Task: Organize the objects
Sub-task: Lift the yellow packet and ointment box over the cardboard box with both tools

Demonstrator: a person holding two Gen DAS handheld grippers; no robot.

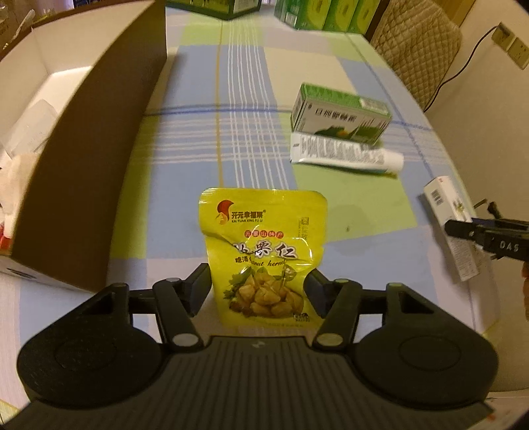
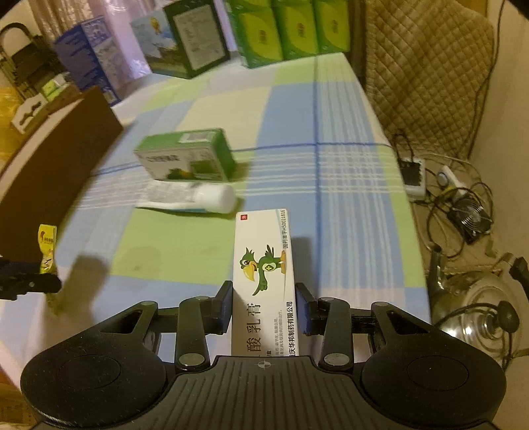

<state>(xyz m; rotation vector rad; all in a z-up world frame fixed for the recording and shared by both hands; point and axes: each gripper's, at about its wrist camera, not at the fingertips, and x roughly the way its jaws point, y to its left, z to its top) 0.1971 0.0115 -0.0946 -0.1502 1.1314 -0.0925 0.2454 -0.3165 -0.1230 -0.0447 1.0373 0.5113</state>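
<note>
My left gripper (image 1: pixel 256 286) is shut on a yellow chestnut snack pouch (image 1: pixel 264 244), held upright above the checked tablecloth (image 1: pixel 205 158). The pouch (image 2: pixel 46 246) and the left gripper (image 2: pixel 29 281) also show at the left edge of the right wrist view. My right gripper (image 2: pixel 263 302) is shut on a long white ointment box (image 2: pixel 264 268) with a green bird picture. In the left wrist view that box (image 1: pixel 451 225) and the right gripper (image 1: pixel 479 235) sit at the far right. A green medicine box (image 1: pixel 340 112) and a white tube (image 1: pixel 347 155) lie mid-table.
A large brown cardboard box (image 1: pixel 89 158) with white inner walls stands open at the left, holding some items. Green cartons (image 2: pixel 291 29) and other boxes line the table's far end. A quilted chair (image 2: pixel 426 66), cables and a metal kettle (image 2: pixel 476 307) are beyond the right table edge.
</note>
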